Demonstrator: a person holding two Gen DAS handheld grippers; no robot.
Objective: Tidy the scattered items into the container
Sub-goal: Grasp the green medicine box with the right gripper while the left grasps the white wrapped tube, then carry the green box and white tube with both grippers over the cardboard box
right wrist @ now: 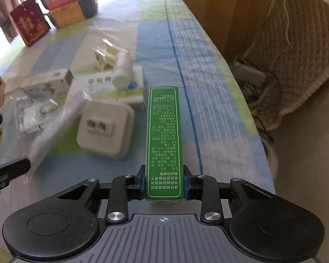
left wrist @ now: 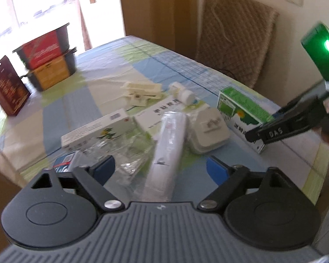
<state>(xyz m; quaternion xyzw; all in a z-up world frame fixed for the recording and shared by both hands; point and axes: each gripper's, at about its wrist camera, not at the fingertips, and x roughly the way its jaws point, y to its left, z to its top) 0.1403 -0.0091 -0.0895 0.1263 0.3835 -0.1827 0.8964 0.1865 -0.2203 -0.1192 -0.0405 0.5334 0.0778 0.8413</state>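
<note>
Left tongs (left wrist: 160, 171) spread wide, blue pads well apart, gripping nothing. Just ahead of them, a white tube (left wrist: 167, 144) running lengthwise toward the gap, over crumpled clear packaging (left wrist: 111, 151). Ahead and left, a white carton (left wrist: 96, 131) with a green figure; farther left at the counter's (left wrist: 98, 76) far end, a dark red box (left wrist: 7, 85) and stacked grey bins (left wrist: 48, 59) holding red and yellow cartons. Ahead and right, a white switch plate (left wrist: 208, 131), then a green box (left wrist: 243, 109) with the right tongs' black arm (left wrist: 296, 120) reaching to its near end; grip hidden in this view.

Right wrist view settles it: right tongs (right wrist: 163, 185) narrowed on the green box (right wrist: 163, 131), pads pressed to both long sides at its near end, printed face up, box pointing straight ahead. Whether lifted or resting on the counter, cannot tell. Left of these tongs, the switch plate (right wrist: 105, 129) showing two sockets, the tube (right wrist: 59, 122), and a small white bottle (right wrist: 122, 72) lying on a white-and-green carton (right wrist: 111, 87). Only here: a quilted cover (right wrist: 296, 54) and cables on the floor, right of the counter.
</note>
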